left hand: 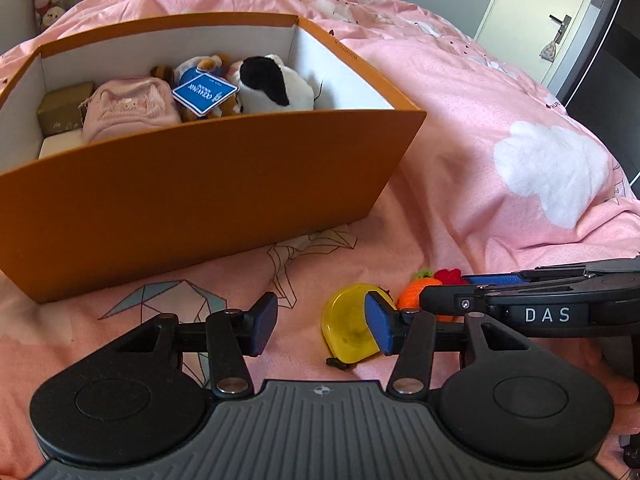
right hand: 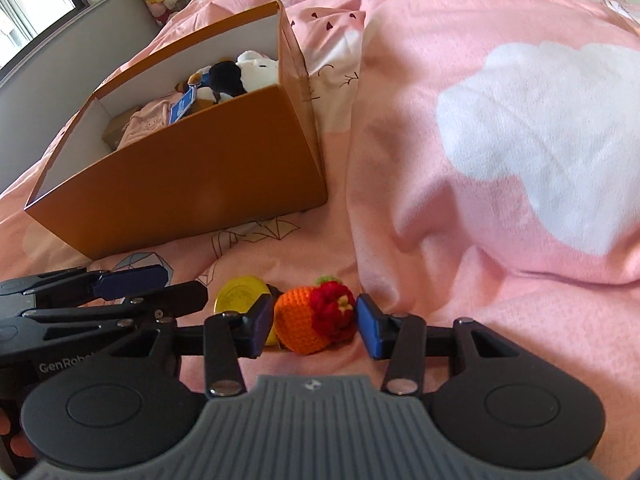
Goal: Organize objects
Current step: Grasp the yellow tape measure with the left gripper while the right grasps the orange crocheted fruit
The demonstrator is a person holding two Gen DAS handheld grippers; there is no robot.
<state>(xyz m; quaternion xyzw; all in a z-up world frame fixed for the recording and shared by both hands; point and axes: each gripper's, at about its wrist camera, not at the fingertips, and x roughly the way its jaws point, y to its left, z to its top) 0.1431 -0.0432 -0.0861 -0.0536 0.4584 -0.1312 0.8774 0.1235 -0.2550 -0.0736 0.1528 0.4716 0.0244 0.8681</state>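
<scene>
Two tools reach for toys left on a pink bed.

My right tool [right hand: 316, 328] stands open around the crochet toy [right hand: 316, 322], gripping nothing. My left tool [left hand: 322, 322] is open and empty beside the yellow disc [left hand: 348, 326]. The box [left hand: 200, 196] sits near. Closing may pinch bedding; the tools could collide.

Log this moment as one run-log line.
left hand-held gripper: open, empty | right hand-held gripper: open, straddling crochet orange | yellow disc: on bed | box: part-filled

Open orange cardboard box [left hand: 192, 196] on pink bedspread [left hand: 480, 128], soft plush toys [left hand: 276, 86] inside, round yellow plastic case [right hand: 240, 296] and orange crocheted fruit [right hand: 304, 324] side by side before it
</scene>
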